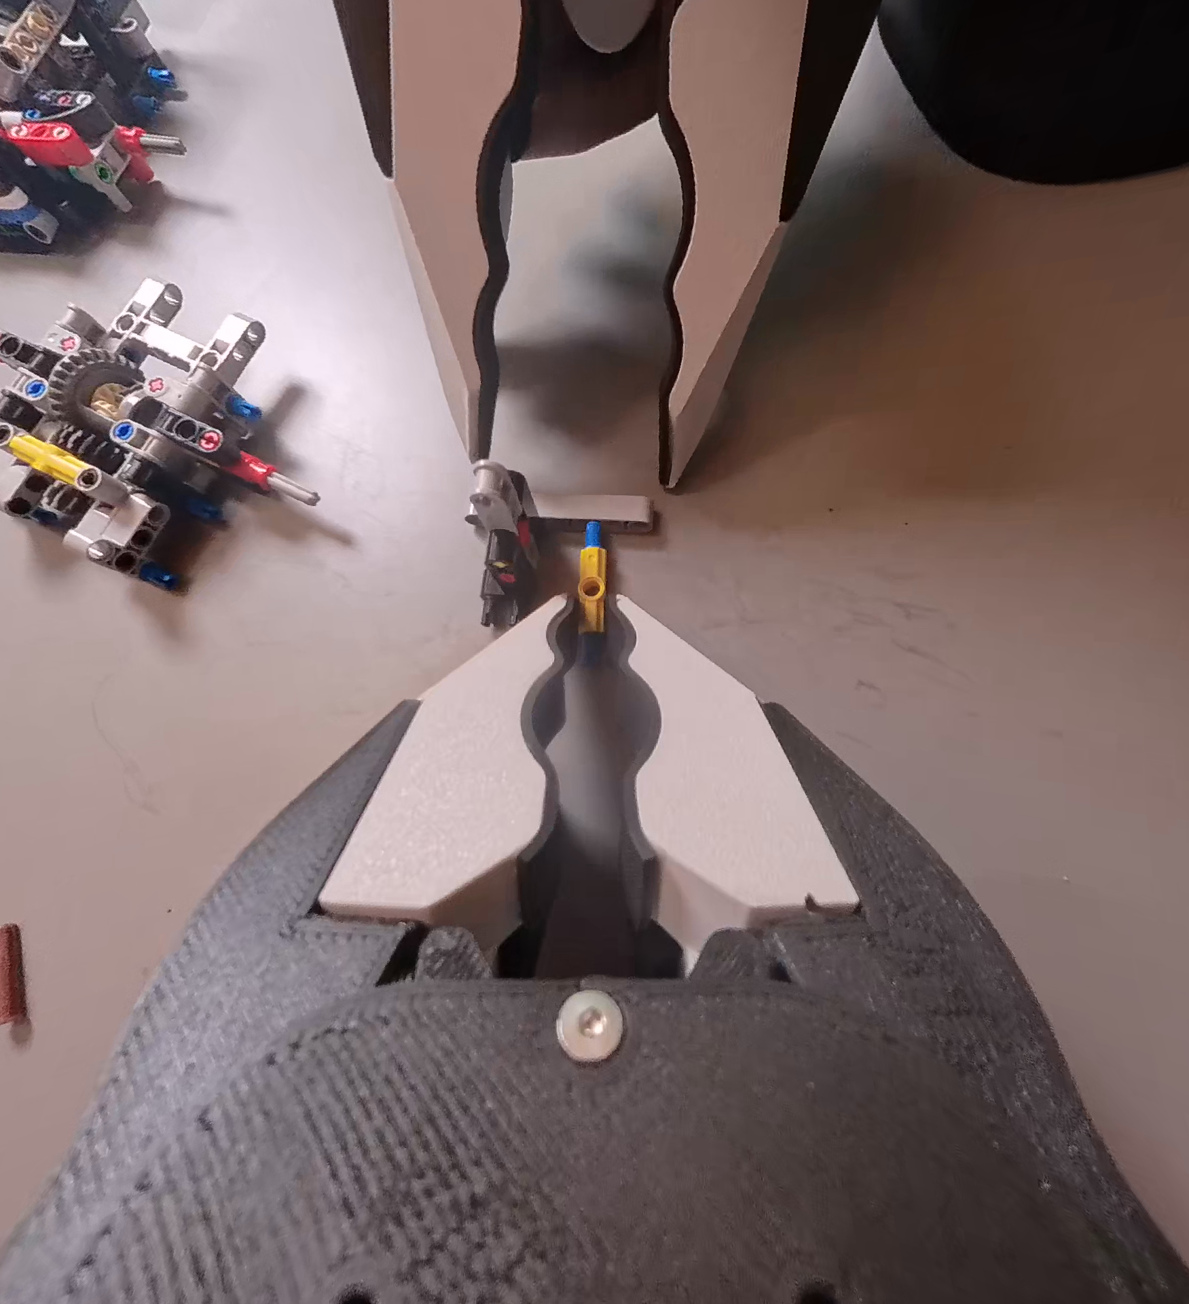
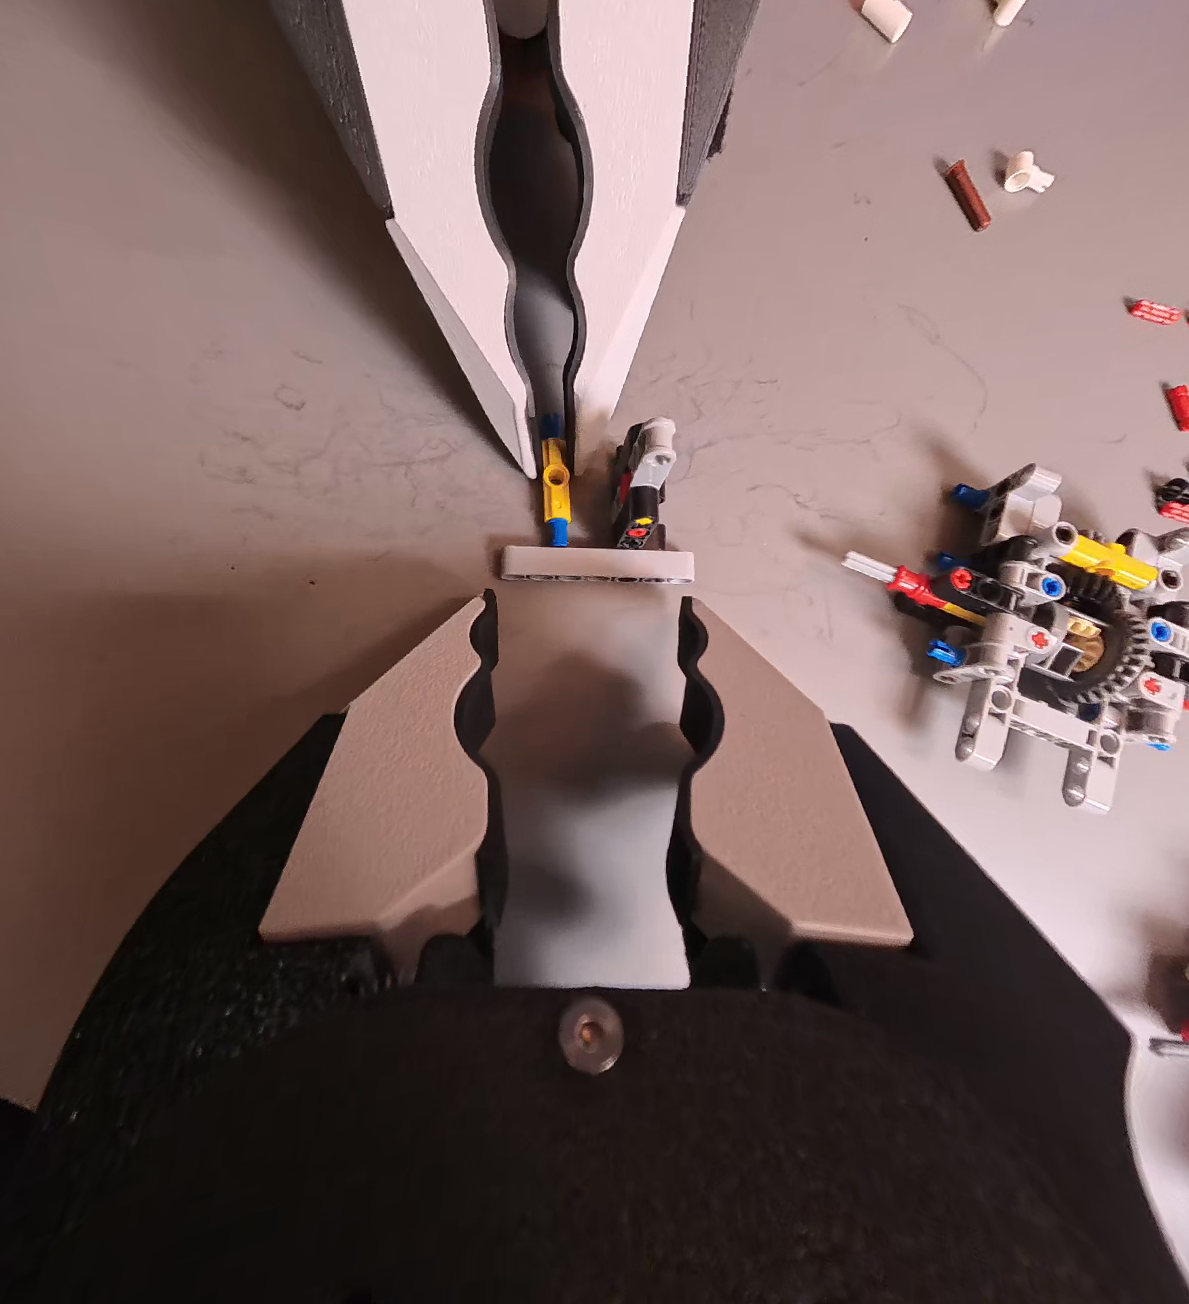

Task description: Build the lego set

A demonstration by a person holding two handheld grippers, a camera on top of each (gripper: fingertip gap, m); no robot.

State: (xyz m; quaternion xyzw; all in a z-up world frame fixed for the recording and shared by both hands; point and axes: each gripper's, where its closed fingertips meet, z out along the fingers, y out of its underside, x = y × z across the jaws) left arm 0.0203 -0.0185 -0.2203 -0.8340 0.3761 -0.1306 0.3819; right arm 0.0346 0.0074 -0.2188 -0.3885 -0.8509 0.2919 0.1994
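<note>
Across the grey tabletop (image 1: 930, 635) that fills both views, the two hand-held grippers face each other tip to tip at the centre of each frame. Largest of the loose things is a grey, black and yellow gear assembly (image 2: 1085, 635) at the right of the right wrist view, well apart from both sets of fingers.

Right hand-held gripper (image 2: 588, 600), lower centre of its own view, stands with its jaws wide apart and nothing between them; the grey beam (image 2: 598, 563) lies flat just beyond its fingertips, its long axis running crosswise to the fingers, about as wide as the gap between them. A small black and grey sub-assembly (image 2: 644, 487) stands at the beam's far side, toward the right end.

Left hand-held gripper (image 1: 593, 600) is closed on the yellow connector (image 1: 591, 586), its pads pressing the rear part while the front half sticks out ahead. Connector and fingers share one long axis, square to the beam. The blue pin (image 1: 593, 530) at the connector's front end reaches the beam's near edge; whether it is actually in a hole cannot be told.
</note>
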